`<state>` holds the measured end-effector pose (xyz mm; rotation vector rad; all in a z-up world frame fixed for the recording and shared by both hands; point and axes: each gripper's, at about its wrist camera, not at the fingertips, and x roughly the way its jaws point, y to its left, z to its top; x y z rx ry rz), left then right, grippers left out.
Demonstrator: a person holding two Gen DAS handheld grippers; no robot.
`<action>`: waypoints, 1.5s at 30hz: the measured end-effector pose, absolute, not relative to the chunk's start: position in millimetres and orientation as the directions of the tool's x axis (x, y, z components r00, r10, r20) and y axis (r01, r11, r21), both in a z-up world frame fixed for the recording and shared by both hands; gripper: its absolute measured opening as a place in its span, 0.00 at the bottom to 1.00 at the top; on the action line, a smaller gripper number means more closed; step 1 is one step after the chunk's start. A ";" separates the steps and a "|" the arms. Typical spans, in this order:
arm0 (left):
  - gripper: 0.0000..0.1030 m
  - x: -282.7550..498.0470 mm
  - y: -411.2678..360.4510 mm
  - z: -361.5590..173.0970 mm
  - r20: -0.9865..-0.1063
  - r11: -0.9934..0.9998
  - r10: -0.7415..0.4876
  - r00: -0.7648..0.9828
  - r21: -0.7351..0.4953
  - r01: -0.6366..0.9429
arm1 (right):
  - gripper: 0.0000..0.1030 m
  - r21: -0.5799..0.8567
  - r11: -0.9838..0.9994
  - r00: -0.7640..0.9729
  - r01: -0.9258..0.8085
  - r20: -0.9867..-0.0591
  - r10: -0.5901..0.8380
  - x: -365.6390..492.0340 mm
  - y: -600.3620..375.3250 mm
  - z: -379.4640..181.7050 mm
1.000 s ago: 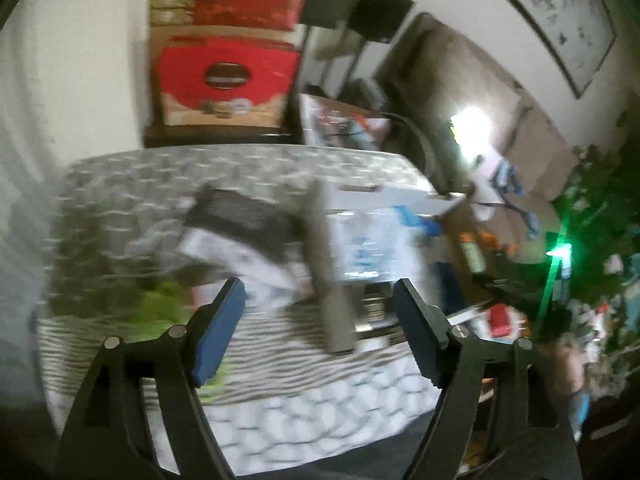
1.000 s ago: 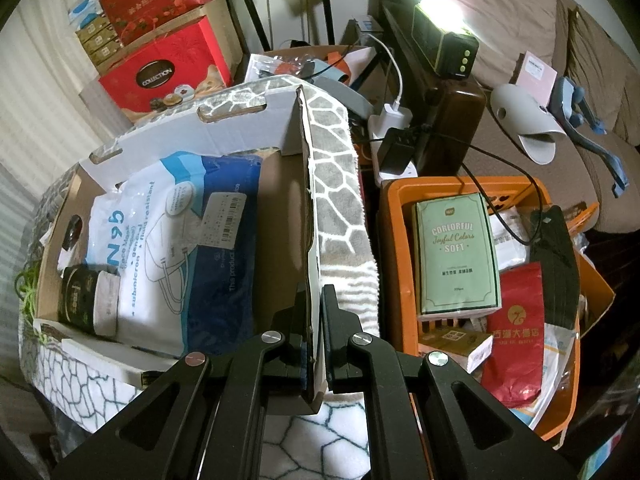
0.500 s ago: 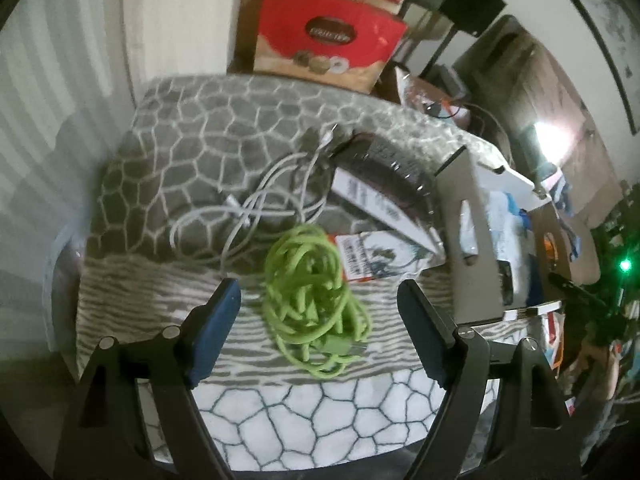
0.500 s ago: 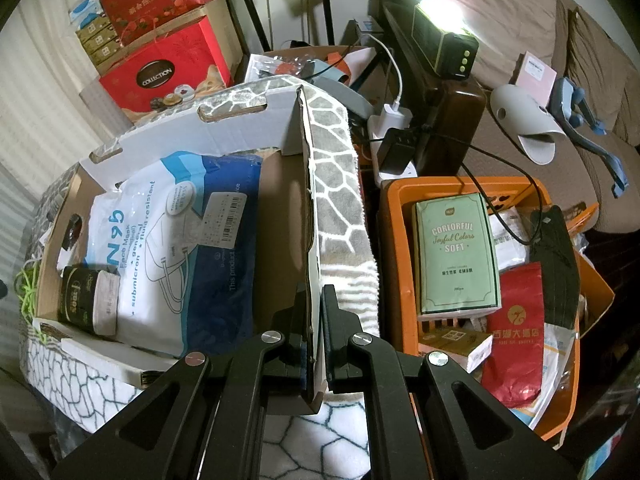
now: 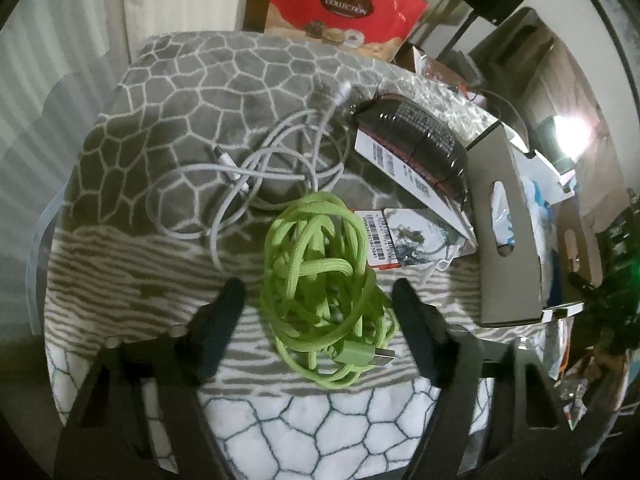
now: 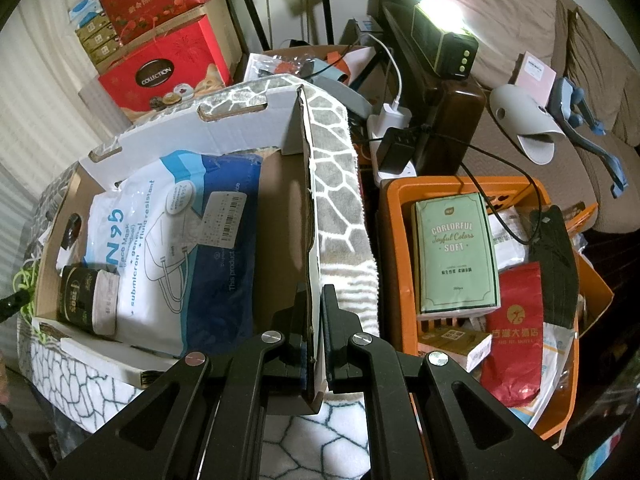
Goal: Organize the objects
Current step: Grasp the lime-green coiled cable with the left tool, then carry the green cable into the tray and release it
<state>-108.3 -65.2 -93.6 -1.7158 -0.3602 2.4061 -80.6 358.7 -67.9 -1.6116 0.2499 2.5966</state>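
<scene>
A tangled lime-green cable (image 5: 324, 280) lies on the patterned blanket (image 5: 200, 92). My left gripper (image 5: 318, 304) hangs over it with a finger on either side. Its jaws are closing and the pads do not touch the coil. The same green cable (image 6: 24, 280) peeks out left of the cardboard box in the right wrist view. My right gripper (image 6: 316, 320) is shut on the right wall of the open cardboard box (image 6: 280, 220). In that box lie an N95 mask bag (image 6: 168, 248) and a dark tin (image 6: 76, 296).
A white cable (image 5: 256, 176), a black packet on a white carton (image 5: 420, 140) and a barcoded card (image 5: 404, 236) lie beside the green coil. The box's left wall (image 5: 504, 232) stands to their right. An orange basket (image 6: 400, 208) of packets sits right of the box. Red gift boxes (image 5: 344, 4) are stacked behind.
My left gripper swung left, away from the box, and came down over the green cable; its jaws have narrowed. The right gripper has kept still on the box wall.
</scene>
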 end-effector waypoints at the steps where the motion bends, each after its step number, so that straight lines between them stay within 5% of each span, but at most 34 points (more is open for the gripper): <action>1: 0.57 -107.6 -64.3 -95.0 -0.904 -0.956 0.276 -0.326 -0.294 0.005 | 0.05 0.099 -0.984 -0.446 -0.149 -0.895 -0.023 -80.5 358.7 -67.9; 11: 0.27 -103.2 -71.3 -82.9 -0.883 -0.955 0.269 -0.384 -0.296 0.012 | 0.05 0.099 -0.984 -0.446 -0.150 -0.895 -0.022 -80.7 358.5 -67.7; 34: 0.26 -129.5 16.8 0.1 -0.756 -0.855 0.519 -0.399 -0.467 -0.226 | 0.05 0.097 -0.984 -0.446 -0.148 -0.895 -0.021 -80.0 358.4 -68.5; 45: 0.26 -161.7 111.6 -8.8 -0.815 -0.857 0.468 -0.343 -0.324 -0.401 | 0.05 0.097 -0.984 -0.446 -0.149 -0.895 -0.021 -80.0 358.1 -68.5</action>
